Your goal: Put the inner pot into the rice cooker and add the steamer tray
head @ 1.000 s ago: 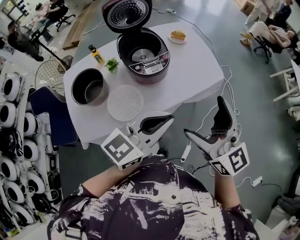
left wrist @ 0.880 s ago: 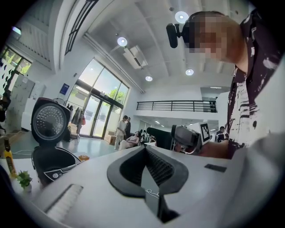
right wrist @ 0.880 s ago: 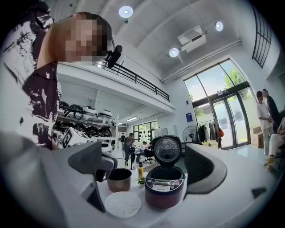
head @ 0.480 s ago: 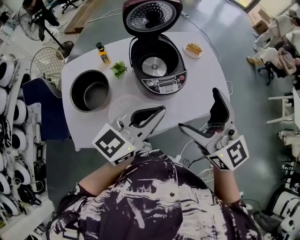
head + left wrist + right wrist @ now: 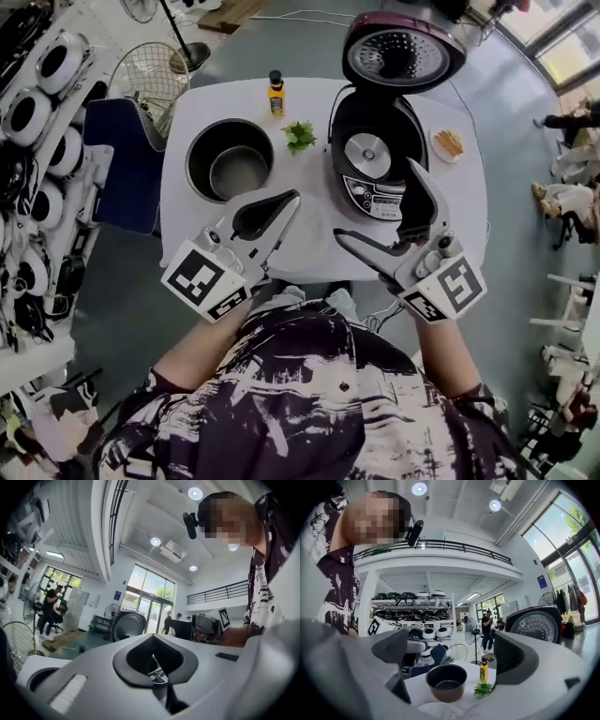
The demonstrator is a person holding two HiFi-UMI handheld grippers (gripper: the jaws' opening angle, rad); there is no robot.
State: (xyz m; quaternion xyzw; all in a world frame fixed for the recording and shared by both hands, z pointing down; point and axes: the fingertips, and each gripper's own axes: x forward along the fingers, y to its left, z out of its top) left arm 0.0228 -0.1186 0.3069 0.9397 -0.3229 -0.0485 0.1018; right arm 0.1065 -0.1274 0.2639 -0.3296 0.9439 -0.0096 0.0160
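Dark metal inner pot [image 5: 230,161] stands upright and empty on the white table [image 5: 178,214], to the left of the rice cooker [image 5: 373,164] and apart from it. The rice cooker is open: its maroon lid [image 5: 401,52] is tipped back, and the round heating plate shows at the bottom of its cavity. The steamer tray [image 5: 314,244], a pale translucent disc, lies flat near the table's front edge, in front of the pot and the cooker.

A green sprig [image 5: 300,136] lies between the pot and the cooker. Behind it stands a small yellow bottle [image 5: 275,92] with a dark cap. A small plate [image 5: 448,142] of food sits on the cooker's right.

The left tool [image 5: 289,199] hangs over the front of the table, just in front of the pot. Its jaws are closed together with nothing between them. The right tool [image 5: 394,220] is held in front of the cooker with its jaws spread wide and nothing clamped. One jaw points up across the cooker's control panel and the other reaches toward the tray. In the right gripper view the pot, tray, sprig and bottle show well beyond the gap between the jaws.

A blue chair [image 5: 127,173] stands at the table's left side. The person's patterned shirt [image 5: 309,403] fills the bottom of the head view.
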